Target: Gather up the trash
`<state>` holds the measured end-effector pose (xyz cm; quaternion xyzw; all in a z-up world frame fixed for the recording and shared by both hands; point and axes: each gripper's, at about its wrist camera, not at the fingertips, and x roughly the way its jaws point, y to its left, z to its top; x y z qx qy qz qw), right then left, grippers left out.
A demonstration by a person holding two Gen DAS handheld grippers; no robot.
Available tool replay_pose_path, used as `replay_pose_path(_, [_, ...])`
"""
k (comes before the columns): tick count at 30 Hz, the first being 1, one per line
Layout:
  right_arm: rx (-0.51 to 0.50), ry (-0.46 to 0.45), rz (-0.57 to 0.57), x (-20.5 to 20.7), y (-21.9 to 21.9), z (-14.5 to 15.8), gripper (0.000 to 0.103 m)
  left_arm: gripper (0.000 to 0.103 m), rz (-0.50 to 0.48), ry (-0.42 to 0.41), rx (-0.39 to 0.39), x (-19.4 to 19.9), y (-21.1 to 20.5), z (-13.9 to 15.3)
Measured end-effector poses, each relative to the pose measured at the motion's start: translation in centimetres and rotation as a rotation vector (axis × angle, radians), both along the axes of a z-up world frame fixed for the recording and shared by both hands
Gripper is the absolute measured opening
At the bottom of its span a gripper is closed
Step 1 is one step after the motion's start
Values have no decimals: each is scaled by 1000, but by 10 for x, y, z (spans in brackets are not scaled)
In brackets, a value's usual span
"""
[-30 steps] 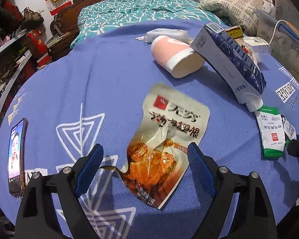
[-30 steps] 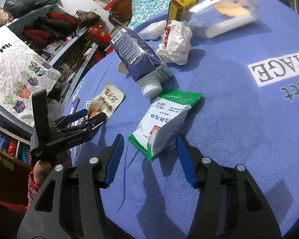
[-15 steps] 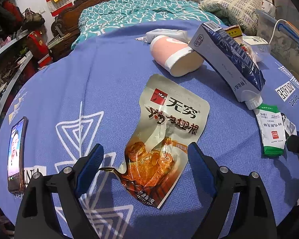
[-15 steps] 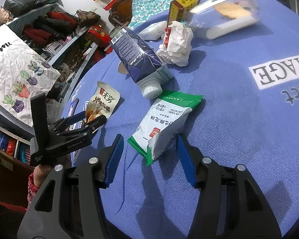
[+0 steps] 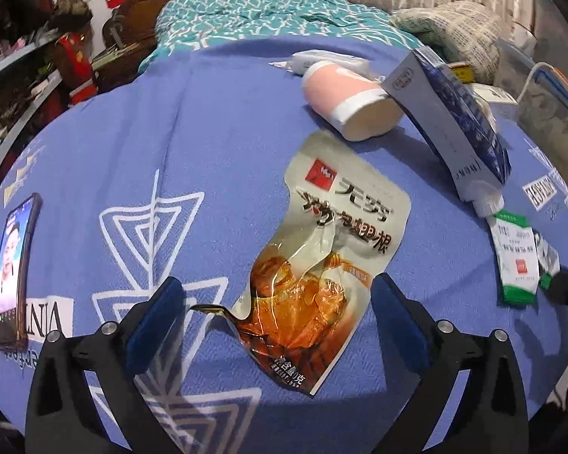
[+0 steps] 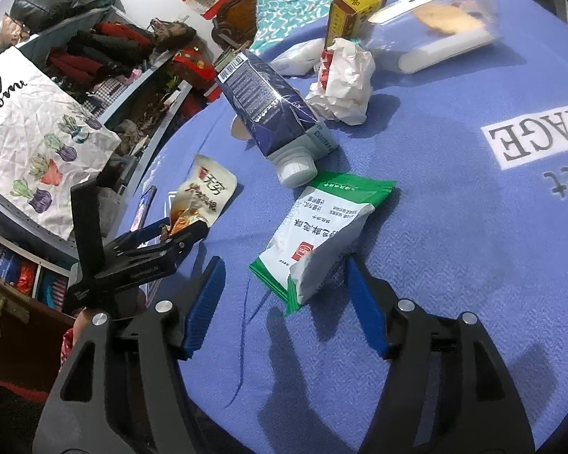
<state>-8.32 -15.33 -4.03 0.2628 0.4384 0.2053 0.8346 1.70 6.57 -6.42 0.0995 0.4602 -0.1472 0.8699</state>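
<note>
Lying flat on the blue-clothed table (image 5: pixel 216 121), the torn snack wrapper (image 5: pixel 322 257) sits between the fingers of the left claw (image 5: pixel 276 317), its ragged lower end level with the pads and not pressed by either. That claw is opening and now stands wider than a second ago, when the pads bracketed the wrapper more closely; nothing is held. Across the table the green-and-white packet (image 6: pixel 322 238) lies between the fingers of the right claw (image 6: pixel 287 306), which is also opening, the packet's near corner just beside the right pad, seemingly unclamped.

Reading: both claws have spread over their targets rather than closed, so the pick-ups look about to begin, not done.

Around them: a blue carton (image 5: pixel 454 121) tipped on its cap end, a pink cup (image 5: pixel 352 106) on its side, crumpled white paper (image 6: pixel 340 83), a yellow box (image 6: pixel 356 7) and a clear lidded container (image 6: pixel 435 26). A phone (image 5: pixel 13 268) rests near the table's left edge, well apart. No bin shows in either view.
</note>
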Motion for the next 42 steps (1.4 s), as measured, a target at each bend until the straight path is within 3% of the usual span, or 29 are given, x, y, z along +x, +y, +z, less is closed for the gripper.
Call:
replay_pose_path(7, [-11, -5, 10, 4, 5, 2, 70, 95, -25, -9, -11, -6, 5, -1])
replay_pose_path(11, [-16, -6, 12, 3, 5, 2, 70, 84, -38, -2, -24, -6, 3, 4])
replay_pose_path(13, [-18, -7, 11, 4, 5, 2, 70, 84, -47, -24, -25, -5, 0, 11])
replay_pose_path(20, [-37, -18, 13, 8, 9, 2, 69, 81, -101, -44, 42, -4, -20, 7])
replay_pose_path(22, [-50, -23, 10, 10, 9, 2, 66, 74, -109, -53, 31, -5, -21, 5])
replay_pose_path(23, [-56, -24, 4, 11, 9, 2, 59, 69, -113, -56, 20, -4, -21, 6])
replay_pose_path(25, [-83, -21, -12, 14, 7, 0, 37, 55, -126, -50, -5, -6, -22, 7])
replay_pose_path(27, [-79, -9, -21, 15, 0, -4, 19, 50, -122, -53, -4, -8, -24, 8])
replay_pose_path(29, [-36, 12, -16, 12, -8, -9, 15, 47, -130, -64, 2, -14, -26, 11])
replay_pose_path(30, [-29, 15, -13, 10, -11, -10, 13, 40, -141, -59, -14, -18, -26, 13])
replay_pose_path(37, [-48, -34, -84, -15, -58, -2, 11, 41, -323, 11, -188, -60, -45, 31])
replay_pose_path(42, [-20, -31, -214, -29, -113, -8, 11, 41, -479, 47, -229, -80, -90, 33])
